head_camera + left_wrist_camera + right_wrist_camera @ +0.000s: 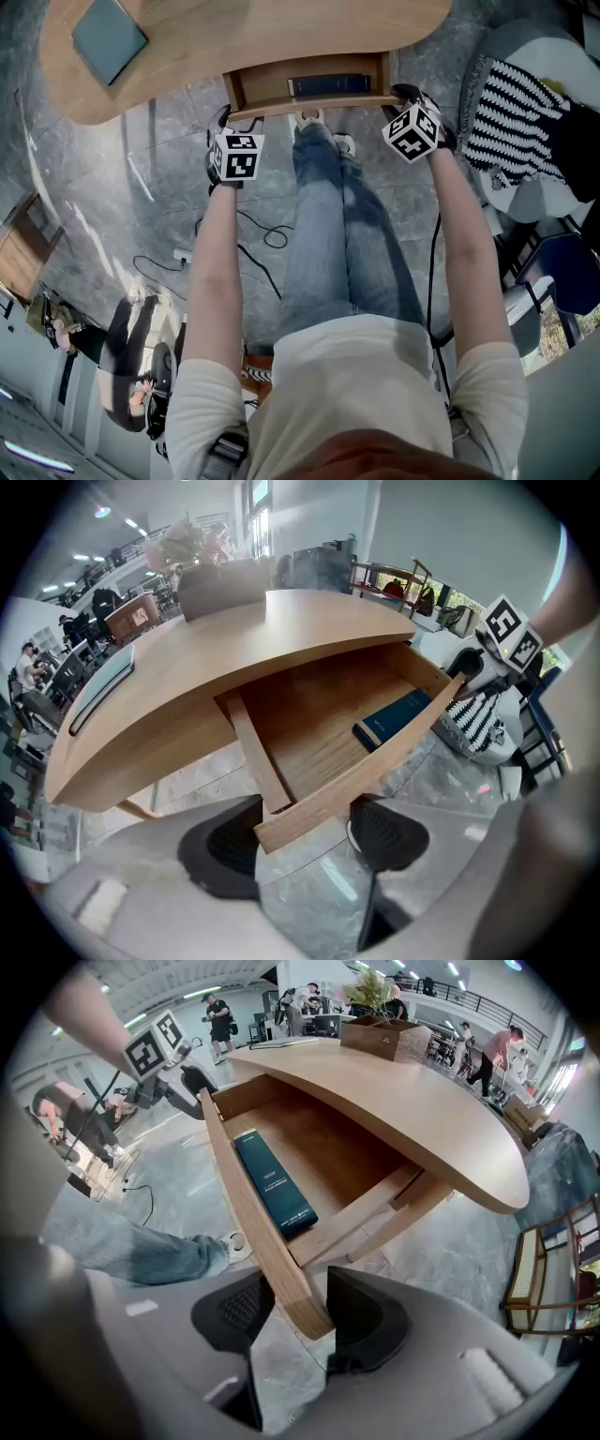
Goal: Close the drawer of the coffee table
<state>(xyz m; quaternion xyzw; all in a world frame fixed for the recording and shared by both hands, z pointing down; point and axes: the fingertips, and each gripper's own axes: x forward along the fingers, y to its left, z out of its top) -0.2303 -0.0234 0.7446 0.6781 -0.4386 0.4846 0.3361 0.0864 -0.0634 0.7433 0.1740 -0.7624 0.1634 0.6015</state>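
Note:
The wooden coffee table (281,37) has its drawer pulled out toward me. A dark blue book (328,84) lies inside it. My left gripper (223,117) is at the left end of the drawer front (309,103), and my right gripper (408,94) is at the right end. In the left gripper view the front board's corner (281,822) sits between the pads of the left gripper (305,841). In the right gripper view the right gripper (300,1312) clamps the board's end (300,1302), a pad on each face. The book (274,1183) lies just behind the board.
A grey-blue flat pad (108,37) lies on the tabletop at the left. A black-and-white striped cushion (511,112) rests on a seat to the right. My legs and shoes (323,141) stand right before the drawer. Cables (253,234) trail over the marble floor.

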